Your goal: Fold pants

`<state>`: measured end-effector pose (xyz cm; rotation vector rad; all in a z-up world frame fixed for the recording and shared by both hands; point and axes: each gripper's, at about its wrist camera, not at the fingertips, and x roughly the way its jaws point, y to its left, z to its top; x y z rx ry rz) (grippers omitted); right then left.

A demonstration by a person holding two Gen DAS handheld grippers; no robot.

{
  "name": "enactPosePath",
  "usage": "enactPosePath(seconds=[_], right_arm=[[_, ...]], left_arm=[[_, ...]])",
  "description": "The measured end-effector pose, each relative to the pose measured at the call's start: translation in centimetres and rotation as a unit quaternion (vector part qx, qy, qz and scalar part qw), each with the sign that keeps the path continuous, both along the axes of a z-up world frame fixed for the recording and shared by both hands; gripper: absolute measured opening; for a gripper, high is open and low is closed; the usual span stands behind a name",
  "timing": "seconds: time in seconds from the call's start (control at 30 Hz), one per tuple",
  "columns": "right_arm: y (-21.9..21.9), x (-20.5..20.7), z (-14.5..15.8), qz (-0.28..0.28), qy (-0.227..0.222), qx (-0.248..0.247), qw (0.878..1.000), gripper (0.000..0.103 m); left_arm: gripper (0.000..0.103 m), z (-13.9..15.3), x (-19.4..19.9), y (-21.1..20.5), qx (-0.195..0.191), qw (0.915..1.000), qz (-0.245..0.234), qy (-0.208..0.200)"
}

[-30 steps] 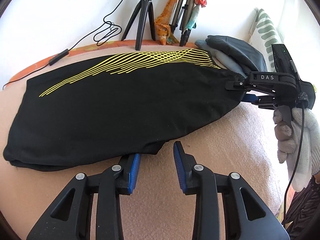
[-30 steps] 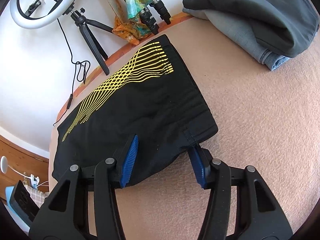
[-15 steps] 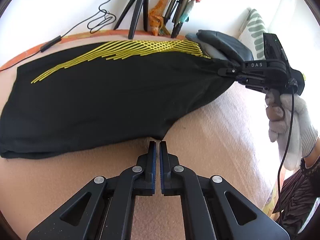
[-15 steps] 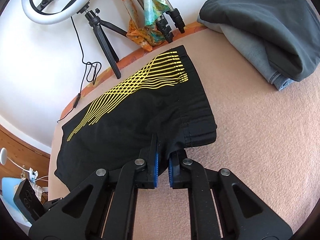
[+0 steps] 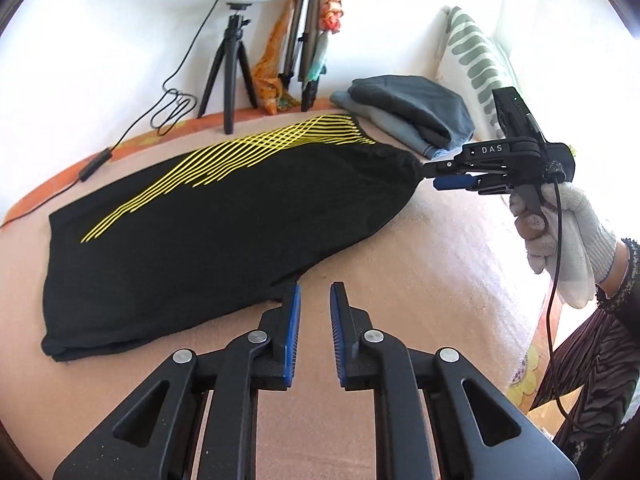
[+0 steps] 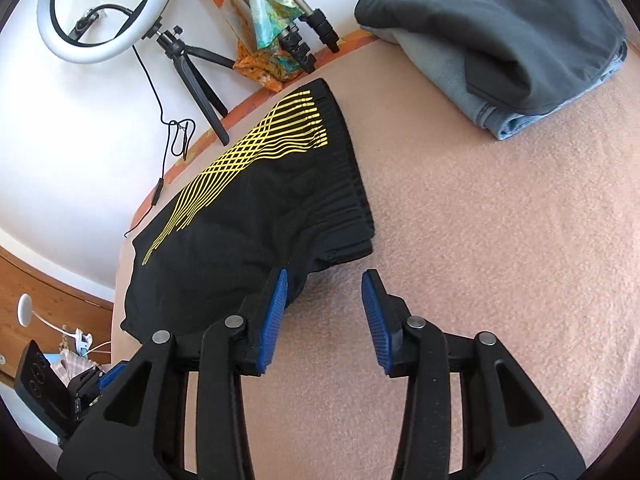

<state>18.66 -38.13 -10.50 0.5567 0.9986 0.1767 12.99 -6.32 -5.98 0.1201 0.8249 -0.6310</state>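
A: Pants point(image 5: 224, 216), black with yellow line print, lie flat on the pink blanket point(image 6: 500, 240), already doubled leg over leg, waistband end toward the folded grey clothes point(image 6: 500, 28)

B: How do you reckon they'll handle?

A: Light and limp, I'd say. Thin knit fabric, no stiffness, so anything lifted will droop and drag the rest. The blanket looks fuzzy, so the cloth will probably cling rather than slide

B: And the grippers?

A: Left gripper point(image 5: 314, 300) has its jaws a little apart, holding nothing, tips just beside the near edge of the pants around the crotch. Right gripper point(image 6: 324, 280) has its jaws wide apart, also holding nothing. In its own view its left pad sits over the near edge just below the waistband corner; in the left wrist view its tips are right at the bunched waistband end

B: Where would you take hold?

A: At the gathered waistband point(image 6: 352, 200), since the elastic gives a thicker ridge to pinch through both layers. The left one should take the near edge further along, or the hem end, so the fold carries over evenly

B: Any risk?

A: Catching only the top layer, which would peel the legs apart
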Motion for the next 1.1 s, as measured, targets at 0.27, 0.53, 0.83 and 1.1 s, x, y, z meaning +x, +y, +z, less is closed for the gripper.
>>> enactPosePath(seconds=[0.27,0.53,0.83,1.1], right_arm=[[-4.0,-2.4,4.2,-0.024,-0.044,0.006,0.999,0.049],[-6.9,-3.0,5.6,-0.043,-0.056,0.027,0.997,0.052],[-8.4,-2.9,5.2,-0.046,-0.051,0.037,0.997,0.052],[-10.1,-2.6,4.8,-0.063,-0.044,0.063,0.995,0.052]], left_arm=[[0.050,1.5,0.8,-7.4,0.042,0.9953,-0.069,-0.053],[0.050,1.2,2.4,-15.6,0.113,0.9800,-0.134,-0.095],[0.050,-1.6,4.4,-22.1,0.222,0.9484,-0.197,-0.110],[0.050,-5.0,5.5,-25.3,0.344,0.8943,-0.235,-0.163]])
